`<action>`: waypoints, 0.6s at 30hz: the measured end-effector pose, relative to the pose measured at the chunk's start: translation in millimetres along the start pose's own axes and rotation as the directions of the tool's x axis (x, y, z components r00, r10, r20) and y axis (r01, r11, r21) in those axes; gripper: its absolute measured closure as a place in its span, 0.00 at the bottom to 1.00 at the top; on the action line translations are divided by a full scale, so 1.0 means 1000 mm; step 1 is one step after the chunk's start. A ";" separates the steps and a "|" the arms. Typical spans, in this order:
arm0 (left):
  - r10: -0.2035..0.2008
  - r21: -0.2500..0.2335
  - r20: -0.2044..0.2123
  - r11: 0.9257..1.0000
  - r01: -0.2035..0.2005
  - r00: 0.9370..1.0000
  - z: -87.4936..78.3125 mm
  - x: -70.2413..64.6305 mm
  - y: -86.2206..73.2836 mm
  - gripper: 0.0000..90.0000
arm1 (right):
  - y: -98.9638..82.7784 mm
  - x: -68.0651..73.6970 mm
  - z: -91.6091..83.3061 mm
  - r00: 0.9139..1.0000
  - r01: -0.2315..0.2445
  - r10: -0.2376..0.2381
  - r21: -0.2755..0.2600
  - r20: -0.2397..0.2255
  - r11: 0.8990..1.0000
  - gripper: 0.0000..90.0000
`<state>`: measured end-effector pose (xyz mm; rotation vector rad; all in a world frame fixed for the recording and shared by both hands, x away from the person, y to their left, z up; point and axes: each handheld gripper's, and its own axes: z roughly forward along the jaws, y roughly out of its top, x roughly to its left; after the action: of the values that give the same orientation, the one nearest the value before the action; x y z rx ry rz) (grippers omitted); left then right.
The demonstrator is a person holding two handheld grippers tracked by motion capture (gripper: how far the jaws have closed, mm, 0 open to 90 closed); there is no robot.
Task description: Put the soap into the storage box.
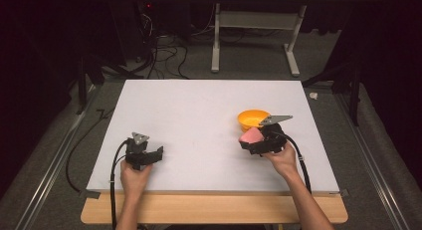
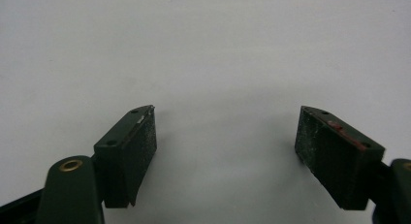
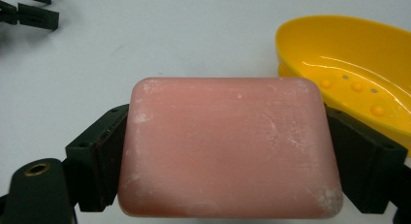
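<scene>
Pink soap (image 3: pixel 228 146) is right up against the lens in the right gripper view, a rounded bar with whitish scuffs on its face, and its bottom edge runs out of the picture. The right gripper (image 3: pixel 228 151) has it clamped by its two short ends, one black jaw pressed flat on each side, so the jaws stand about a bar-length apart and can't close any further. You can't see what's under the soap from there, so whether it's lifted clear of the table (image 1: pixel 199 120) or resting on it is hard to call. From the high view the soap (image 1: pixel 250 136) looks like a small pink blob just in front of the yellow dish (image 1: pixel 252 119), on the side nearer the person, close to it but not in it.

That dish (image 3: pixel 349 83) is only partly in the right gripper view, its right end cut off, though the little bumps and holes in its bottom show up fine.

As for pose, the right hand (image 1: pixel 283 158) comes in from the bottom edge at a slant, forearm angled toward the dish, with the right gripper (image 1: pixel 260 140) pointing left and slightly away from the person. The left hand (image 1: pixel 135 176) sits well to the left of the dish, near the front edge of the table, forearm pretty much straight up the picture. The left gripper (image 2: pixel 225 146) is spread wide with nothing but bare white tabletop between the jaws, holding nothing.
</scene>
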<state>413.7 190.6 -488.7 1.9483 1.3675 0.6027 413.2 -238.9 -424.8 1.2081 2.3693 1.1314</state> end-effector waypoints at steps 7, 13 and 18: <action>0.000 0.000 0.000 1.000 0.000 1.000 0.000 0.000 0.000 0.26 | 0.000 -0.006 -0.006 0.999 -0.039 0.039 -0.011 0.024 0.999 0.15; 0.002 -0.003 -0.004 1.000 -0.002 1.000 0.000 0.000 0.000 0.26 | 0.000 -0.010 -0.010 0.997 -0.060 0.061 -0.010 0.045 0.998 0.15; 0.005 -0.003 -0.006 1.000 -0.005 1.000 0.000 0.000 0.000 0.26 | 0.003 -0.014 -0.014 0.996 -0.072 0.072 -0.010 0.059 0.997 0.15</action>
<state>413.4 190.2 -488.8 1.9495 1.3653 0.6127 416.1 -255.9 -414.7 1.3153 2.2924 1.1096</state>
